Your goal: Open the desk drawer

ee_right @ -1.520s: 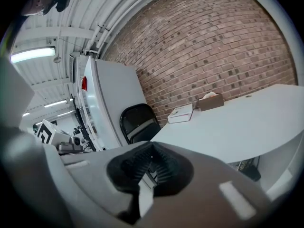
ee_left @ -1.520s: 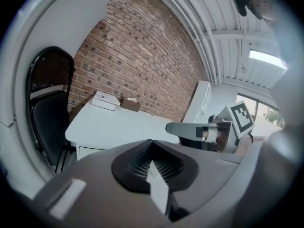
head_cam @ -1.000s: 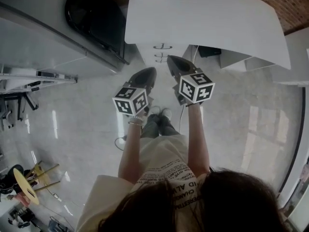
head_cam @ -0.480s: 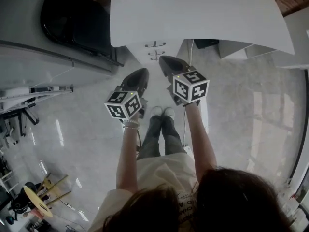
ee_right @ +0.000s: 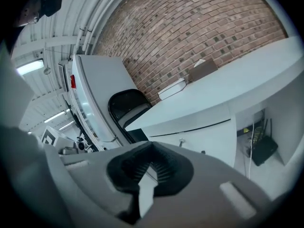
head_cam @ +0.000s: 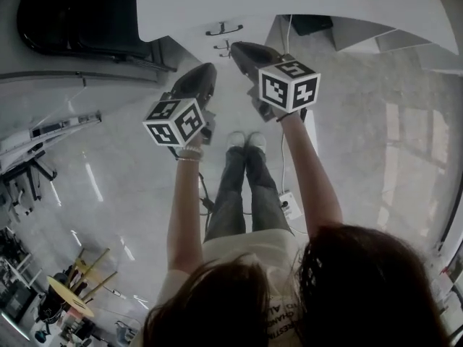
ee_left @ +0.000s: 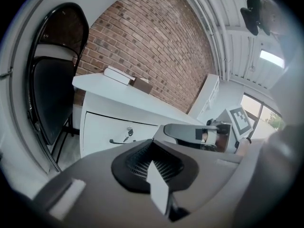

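Left gripper (head_cam: 205, 73) and right gripper (head_cam: 239, 49) both closed, empty, aimed at the far drawer handle (head_cam: 223, 29), not touching. Drawer (ee_left: 102, 127) shut; probably lining up the approach.

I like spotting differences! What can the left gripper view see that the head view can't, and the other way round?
Only the left gripper view: the ceiling and a book on the desk. Only the head view: the person's shoes and legs. Both: that desk, its drawer handle and the black chair.

Cream tee (head_cam: 249, 246), dk jeans (head_cam: 242, 190), wht shoes (head_cam: 244, 140)
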Motion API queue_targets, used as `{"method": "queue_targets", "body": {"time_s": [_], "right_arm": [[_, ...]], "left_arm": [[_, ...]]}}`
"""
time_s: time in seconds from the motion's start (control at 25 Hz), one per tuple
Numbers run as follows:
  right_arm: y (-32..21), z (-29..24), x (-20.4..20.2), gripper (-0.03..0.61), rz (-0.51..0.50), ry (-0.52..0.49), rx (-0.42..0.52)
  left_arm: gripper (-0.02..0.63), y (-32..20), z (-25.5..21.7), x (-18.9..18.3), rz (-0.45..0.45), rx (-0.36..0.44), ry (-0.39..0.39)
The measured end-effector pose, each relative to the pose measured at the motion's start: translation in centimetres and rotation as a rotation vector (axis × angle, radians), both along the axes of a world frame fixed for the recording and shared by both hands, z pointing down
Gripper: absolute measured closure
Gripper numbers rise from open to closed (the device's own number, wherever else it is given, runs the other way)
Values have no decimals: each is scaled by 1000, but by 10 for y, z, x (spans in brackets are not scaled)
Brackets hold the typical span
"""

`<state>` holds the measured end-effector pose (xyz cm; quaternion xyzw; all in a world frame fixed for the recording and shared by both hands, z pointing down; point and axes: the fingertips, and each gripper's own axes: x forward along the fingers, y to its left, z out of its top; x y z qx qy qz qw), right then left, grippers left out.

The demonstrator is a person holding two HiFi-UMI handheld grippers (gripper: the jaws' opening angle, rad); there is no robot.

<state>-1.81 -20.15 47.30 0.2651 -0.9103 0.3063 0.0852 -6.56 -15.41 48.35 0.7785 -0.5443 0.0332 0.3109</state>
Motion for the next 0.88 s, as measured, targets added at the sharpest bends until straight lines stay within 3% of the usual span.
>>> {"method": "queue_targets", "body": {"time_s": [0.48, 0.88], "right_arm": [[-18, 61, -6, 578, 21, -102, -114], [-39, 99, -6, 578, 129, -197, -228]], "left_arm": [[615, -16, 56, -12, 48, -38, -21], [615, -30, 85, -17, 58, -51, -15]]}}
